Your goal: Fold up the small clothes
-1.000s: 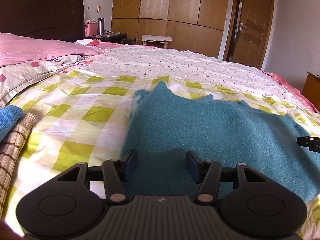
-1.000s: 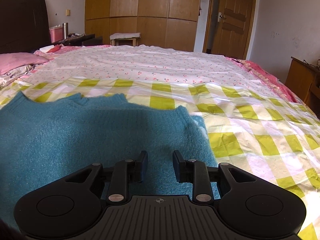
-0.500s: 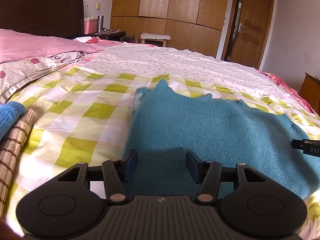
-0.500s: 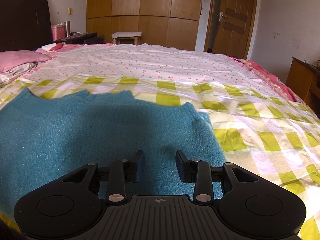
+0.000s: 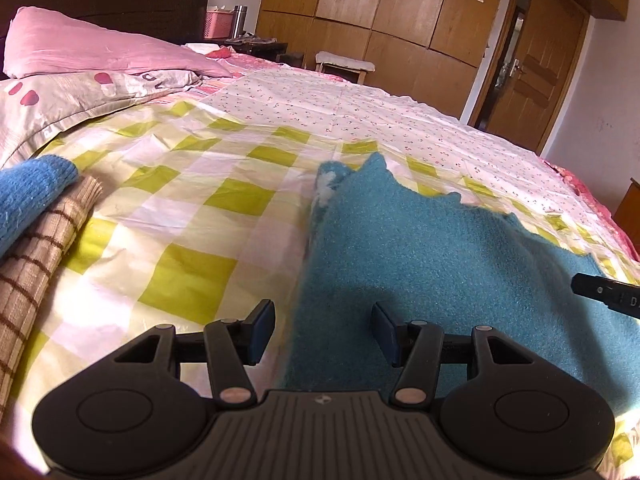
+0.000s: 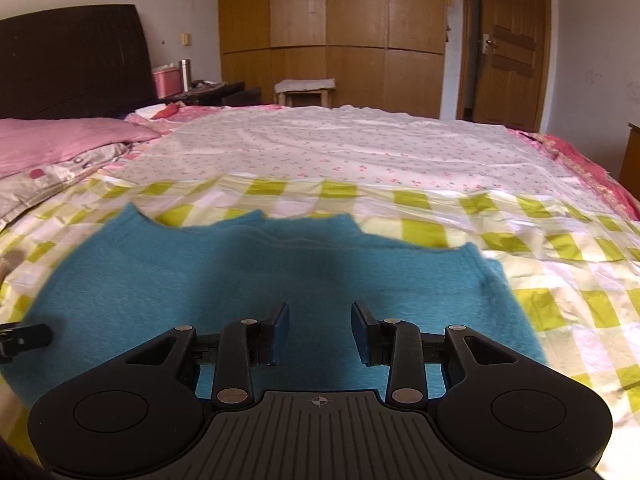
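A teal knitted sweater [image 5: 440, 248] lies flat on the yellow-checked sheet [image 5: 160, 200], neckline toward the far side. My left gripper [image 5: 323, 320] hovers open over the sweater's left edge, with one finger above the sheet and the other above the knit. My right gripper [image 6: 320, 316] hangs open low over the near middle of the sweater [image 6: 240, 280], and nothing sits between its pads. The right gripper's tip [image 5: 600, 292] shows at the right margin of the left wrist view. The left gripper's tip [image 6: 24, 338] shows at the left margin of the right wrist view.
A blue knit piece [image 5: 28, 196] lies on a brown checked cloth [image 5: 36, 264] at the left edge of the bed. Pink pillows [image 5: 92, 52] are behind them. A floral sheet [image 6: 340, 148] covers the far half. Wardrobe, stool and door stand beyond.
My right gripper's jaws have spread wider and it has shifted left, toward the sweater's middle. My left gripper has slid left, so the sweater's edge now falls between its fingers.
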`<action>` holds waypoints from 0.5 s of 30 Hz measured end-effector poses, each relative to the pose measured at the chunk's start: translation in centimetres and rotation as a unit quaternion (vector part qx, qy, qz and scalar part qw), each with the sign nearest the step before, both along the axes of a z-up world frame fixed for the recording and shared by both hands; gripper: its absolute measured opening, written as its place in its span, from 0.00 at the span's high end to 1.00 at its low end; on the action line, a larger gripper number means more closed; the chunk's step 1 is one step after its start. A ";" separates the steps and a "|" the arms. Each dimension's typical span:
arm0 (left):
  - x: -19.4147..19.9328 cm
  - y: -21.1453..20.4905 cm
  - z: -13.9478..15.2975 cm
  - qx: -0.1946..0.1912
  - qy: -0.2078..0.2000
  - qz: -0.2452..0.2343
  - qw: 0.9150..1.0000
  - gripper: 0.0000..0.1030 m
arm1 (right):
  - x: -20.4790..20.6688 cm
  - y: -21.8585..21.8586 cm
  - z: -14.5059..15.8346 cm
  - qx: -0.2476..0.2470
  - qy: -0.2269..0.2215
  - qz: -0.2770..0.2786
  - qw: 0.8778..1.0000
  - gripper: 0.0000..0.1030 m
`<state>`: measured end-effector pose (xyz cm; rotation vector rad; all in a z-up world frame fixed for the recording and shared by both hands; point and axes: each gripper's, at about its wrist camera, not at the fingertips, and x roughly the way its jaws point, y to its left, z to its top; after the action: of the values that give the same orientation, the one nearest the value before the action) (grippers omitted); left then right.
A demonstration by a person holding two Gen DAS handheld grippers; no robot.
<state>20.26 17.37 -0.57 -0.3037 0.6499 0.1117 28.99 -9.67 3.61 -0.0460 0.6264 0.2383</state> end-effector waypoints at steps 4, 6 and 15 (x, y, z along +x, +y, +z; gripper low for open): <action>-0.1 -0.1 0.1 0.011 -0.001 -0.004 1.000 0.43 | 0.5 3.1 -1.1 -0.005 0.028 0.033 0.999 0.67; -0.1 0.0 0.1 0.008 0.000 -0.006 1.000 0.43 | 0.8 4.2 -1.9 -0.017 0.039 0.036 0.998 0.67; -0.3 0.5 0.0 -0.003 0.001 -0.009 1.000 0.42 | 1.0 5.6 -0.8 -0.018 0.032 0.050 0.998 0.67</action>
<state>19.94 17.85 -0.59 -0.3035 0.6546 0.0918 30.04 -4.07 2.81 -0.1040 0.6923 0.3264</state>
